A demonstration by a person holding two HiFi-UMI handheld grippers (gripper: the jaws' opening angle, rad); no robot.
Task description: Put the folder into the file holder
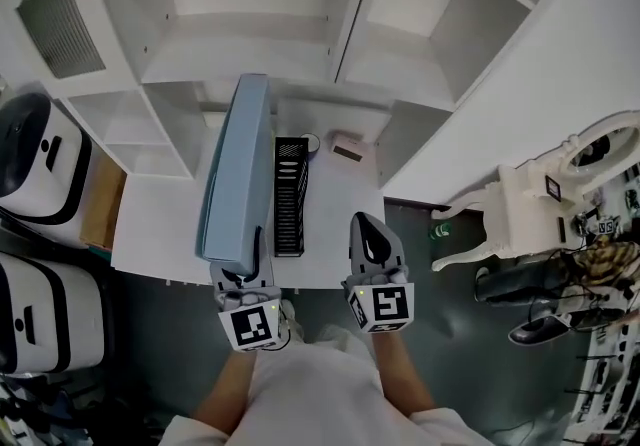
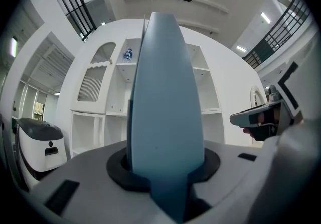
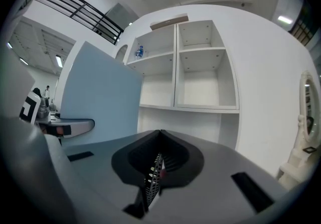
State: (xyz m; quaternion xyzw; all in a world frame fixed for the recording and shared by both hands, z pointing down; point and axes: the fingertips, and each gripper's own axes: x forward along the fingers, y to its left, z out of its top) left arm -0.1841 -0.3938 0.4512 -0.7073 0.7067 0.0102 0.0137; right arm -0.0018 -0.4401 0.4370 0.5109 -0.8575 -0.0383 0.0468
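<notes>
A light blue folder (image 1: pixel 238 174) stands on edge over the white desk (image 1: pixel 150 224), just left of the black mesh file holder (image 1: pixel 289 196). My left gripper (image 1: pixel 241 272) is shut on the folder's near end. In the left gripper view the folder (image 2: pixel 165 102) rises straight up between the jaws of that gripper (image 2: pixel 168 180). My right gripper (image 1: pixel 370 226) hovers at the desk's front edge, right of the holder, shut and empty. In the right gripper view the jaws of that gripper (image 3: pixel 159 135) meet. There the folder (image 3: pixel 100 97) shows at the left, and the mesh of the holder (image 3: pixel 152 177) shows below the jaws.
White open shelving (image 1: pixel 300 14) rises behind the desk. A small box (image 1: pixel 348 147) lies at the desk's back. Two white and black machines (image 1: pixel 35 164) stand to the left. A white ornate chair (image 1: pixel 520 204) and clutter are on the right, over dark floor.
</notes>
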